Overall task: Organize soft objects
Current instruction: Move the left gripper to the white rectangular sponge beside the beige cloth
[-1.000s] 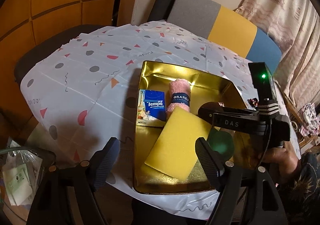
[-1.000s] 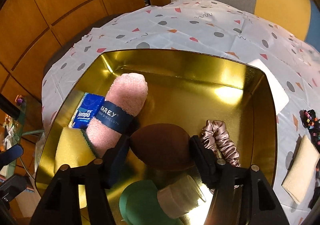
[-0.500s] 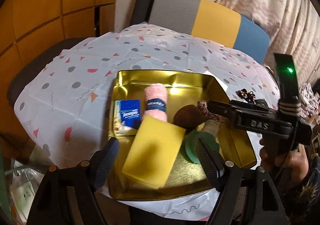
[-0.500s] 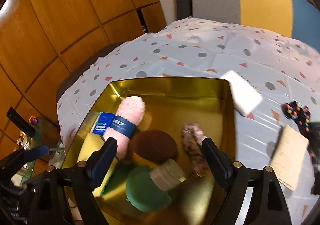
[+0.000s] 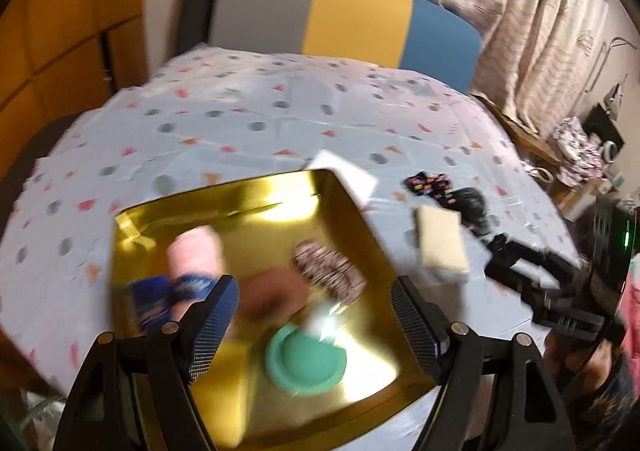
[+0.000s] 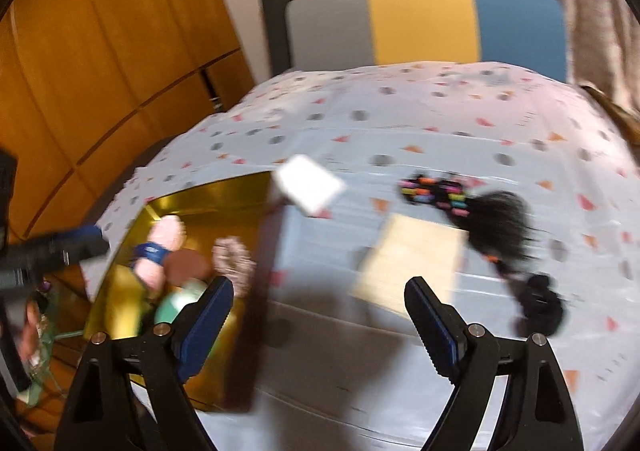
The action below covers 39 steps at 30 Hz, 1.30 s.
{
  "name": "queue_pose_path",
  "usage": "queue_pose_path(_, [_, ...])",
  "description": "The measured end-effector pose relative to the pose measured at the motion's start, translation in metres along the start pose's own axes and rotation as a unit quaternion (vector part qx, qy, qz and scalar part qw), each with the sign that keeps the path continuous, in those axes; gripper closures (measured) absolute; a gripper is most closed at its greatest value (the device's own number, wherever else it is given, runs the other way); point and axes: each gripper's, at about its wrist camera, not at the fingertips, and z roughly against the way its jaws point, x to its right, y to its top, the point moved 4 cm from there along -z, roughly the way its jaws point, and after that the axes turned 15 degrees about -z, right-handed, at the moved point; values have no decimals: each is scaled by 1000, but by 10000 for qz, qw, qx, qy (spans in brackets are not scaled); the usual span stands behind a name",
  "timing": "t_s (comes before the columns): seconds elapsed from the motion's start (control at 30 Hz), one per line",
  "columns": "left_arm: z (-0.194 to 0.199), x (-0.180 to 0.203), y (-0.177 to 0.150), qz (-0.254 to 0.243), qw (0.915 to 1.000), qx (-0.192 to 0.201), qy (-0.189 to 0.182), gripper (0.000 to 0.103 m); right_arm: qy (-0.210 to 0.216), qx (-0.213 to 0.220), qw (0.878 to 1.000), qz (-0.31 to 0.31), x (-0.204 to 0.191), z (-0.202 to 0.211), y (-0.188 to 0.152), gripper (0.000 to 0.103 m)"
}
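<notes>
right gripper (image 6: 318, 325) fingers apart, empty, low centre | left gripper (image 5: 312, 325) fingers apart, empty | gold tray (image 6: 208, 195) at left holds pink towel (image 6: 166, 241), scrunchie (image 6: 234, 257), likely sponges (blurred) | beige cloth (image 6: 412, 267), white pad (image 6: 308, 183), black hair ties (image 6: 498, 225) left on table (image 6: 440, 123)

Gold metal tray (image 5: 344, 207) holds pink rolled towel (image 5: 194, 251), brown puff (image 5: 272, 295), satin scrunchie (image 5: 330, 271), green sponge (image 5: 306, 359). Outside, right of tray: beige cloth (image 6: 412, 263), white pad (image 6: 308, 185) touching the rim.
</notes>
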Motion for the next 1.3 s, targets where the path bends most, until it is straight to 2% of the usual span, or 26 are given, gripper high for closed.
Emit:
queue_pose_path(0.1, [-23,11,37,-128,9995,-115,-261,23,-195,68,9996,-193,35,11,5,15])
queue_pose_path(0.23, [-59,15,78,-284,9985,-327,-347,22,-449,247,9972,-538,82,24,13,15])
queue_pose_path(0.43, [-123,1,117,-392,9935,-973,-446,19,-624,384,9921,-1014,135,31,21,15])
queue_pose_path(0.6, [-176,-33,125,240,9864,-1494,-645,19,-569,480,9875,-1392,157,34,26,15])
queue_pose_path(0.7, [-201,-41,124,496,9802,-1722,-836,19,-489,547,9871,-1421,157,36,27,15])
queue_pose_path(0.83, [-222,-41,126,508,9772,-1881,-848,19,-365,656,9868,-1435,154,41,30,14])
queue_pose_path(0.97, [-238,-36,126,628,9711,-2019,-1104,19,-350,701,9864,-1447,154,43,31,10])
queue_pose_path(1.03, [-240,-25,130,676,9679,-1929,-1464,20,-366,727,9863,-1434,154,44,32,7])
queue_pose_path(1.17, [-227,19,152,391,9655,-1404,-2159,19,-392,759,9858,-1448,156,45,32,7])
queue_pose_path(1.23, [-221,32,159,269,9686,-1307,-2100,19,-429,759,9853,-1470,157,45,32,7])
queue_pose_path(1.27, [-219,37,160,218,9719,-1324,-1936,19,-404,747,9851,-1497,158,45,32,7])
queue_pose_path(1.3, [-218,36,158,240,9786,-1475,-1411,19,-422,747,9848,-1510,159,45,32,7])
